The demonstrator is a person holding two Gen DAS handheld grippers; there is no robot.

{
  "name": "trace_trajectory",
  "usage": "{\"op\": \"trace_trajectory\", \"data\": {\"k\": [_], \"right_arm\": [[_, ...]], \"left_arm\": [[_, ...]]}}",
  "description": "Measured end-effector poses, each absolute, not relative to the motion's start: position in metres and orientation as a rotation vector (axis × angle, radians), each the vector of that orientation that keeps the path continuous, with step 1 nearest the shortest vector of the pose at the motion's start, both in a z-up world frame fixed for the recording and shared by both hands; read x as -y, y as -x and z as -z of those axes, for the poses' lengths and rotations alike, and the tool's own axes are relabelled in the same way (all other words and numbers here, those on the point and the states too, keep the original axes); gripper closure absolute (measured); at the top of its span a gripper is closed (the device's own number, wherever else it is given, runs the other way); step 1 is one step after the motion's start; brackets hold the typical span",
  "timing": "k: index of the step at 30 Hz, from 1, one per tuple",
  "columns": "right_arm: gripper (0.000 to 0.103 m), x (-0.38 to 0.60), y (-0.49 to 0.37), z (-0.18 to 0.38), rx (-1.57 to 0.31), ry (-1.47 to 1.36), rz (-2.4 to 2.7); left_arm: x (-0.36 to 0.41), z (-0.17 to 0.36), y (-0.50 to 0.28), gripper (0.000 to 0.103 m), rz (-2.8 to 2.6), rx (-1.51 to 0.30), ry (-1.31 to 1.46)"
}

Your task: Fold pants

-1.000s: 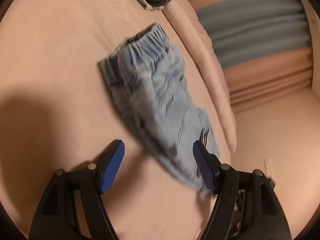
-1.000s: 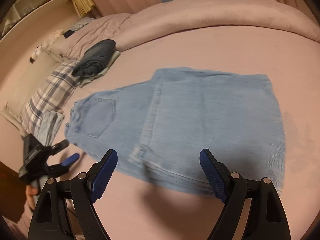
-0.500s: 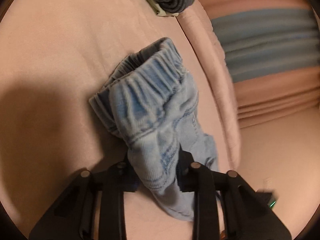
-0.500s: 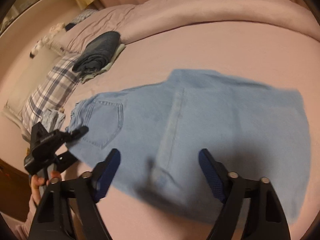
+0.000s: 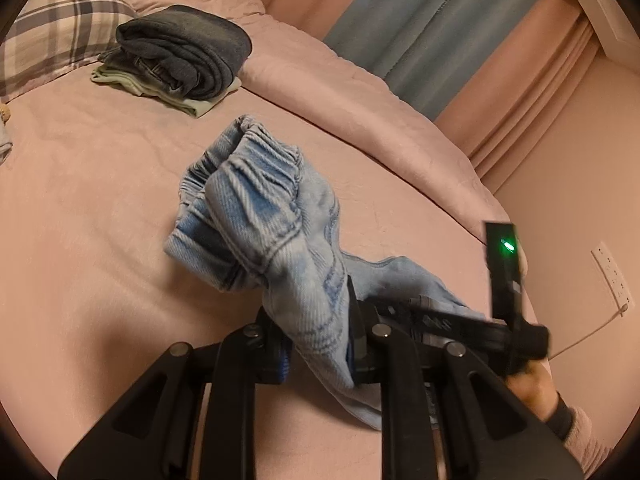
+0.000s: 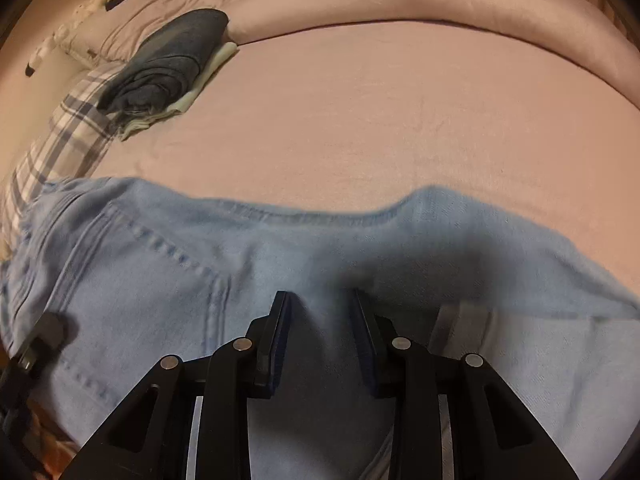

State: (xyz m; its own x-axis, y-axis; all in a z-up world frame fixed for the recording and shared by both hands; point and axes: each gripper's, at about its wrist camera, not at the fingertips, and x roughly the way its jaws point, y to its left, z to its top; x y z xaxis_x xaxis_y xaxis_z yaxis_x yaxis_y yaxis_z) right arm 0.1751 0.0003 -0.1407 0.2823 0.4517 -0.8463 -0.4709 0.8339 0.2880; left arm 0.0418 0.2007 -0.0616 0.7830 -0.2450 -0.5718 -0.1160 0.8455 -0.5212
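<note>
The light blue denim pants (image 5: 276, 216) lie on the pink bed. My left gripper (image 5: 318, 344) is shut on the pants near the elastic waistband, which bunches up in front of it. In the right wrist view the pants (image 6: 160, 264) fill the lower frame, lifted off the sheet. My right gripper (image 6: 320, 320) is shut on a fold of the denim at the near edge. The right gripper's body (image 5: 504, 300) shows in the left wrist view, just right of my left gripper. The left gripper's tip (image 6: 44, 332) shows at the left edge of the right view.
A stack of folded dark and pale green clothes (image 5: 180, 52) sits at the back of the bed, also in the right view (image 6: 168, 64). A plaid pillow (image 5: 52, 20) lies behind it. A rolled pink duvet (image 5: 360, 92) lines the far side. A wall socket (image 5: 612, 280) is at right.
Both grippers closed on the pants: the left on the waistband end first, then the right on the near edge. The pants went from lying flat to lifted and bunched.
</note>
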Motion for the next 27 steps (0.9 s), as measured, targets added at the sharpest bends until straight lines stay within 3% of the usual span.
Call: {"op": "trace_trajectory", "data": {"k": [8,14,16,22,25,26,27], "right_arm": [[0.069,0.025,-0.108,0.151,-1.127,0.033,-0.709],[0.066,0.099,-0.102,0.130,-1.062,-0.301,-0.734],[0.050,0.132,-0.101,0.131,-1.039,-0.439,-0.725],[0.027,0.229,-0.093,0.159,-0.956,-0.948,-0.764],[0.022,0.257,-0.086,0.181,-0.918,-1.145,-0.747],[0.022,0.263,-0.086,0.184,-0.908,-1.193,-0.751],[0.020,0.268,-0.085,0.189,-0.898,-1.253,-0.761]], "left_arm": [[-0.168,0.045,-0.039,0.084,0.115,-0.663,0.427],[-0.128,0.021,-0.039,0.084,0.187,-0.623,0.294],[-0.107,0.017,-0.039,0.084,0.221,-0.617,0.242],[-0.031,0.021,-0.043,0.084,0.347,-0.647,0.061],[0.004,0.038,-0.051,0.077,0.395,-0.702,-0.040],[0.011,0.045,-0.054,0.064,0.409,-0.724,-0.056],[0.021,0.056,-0.059,0.045,0.438,-0.777,-0.071]]}}
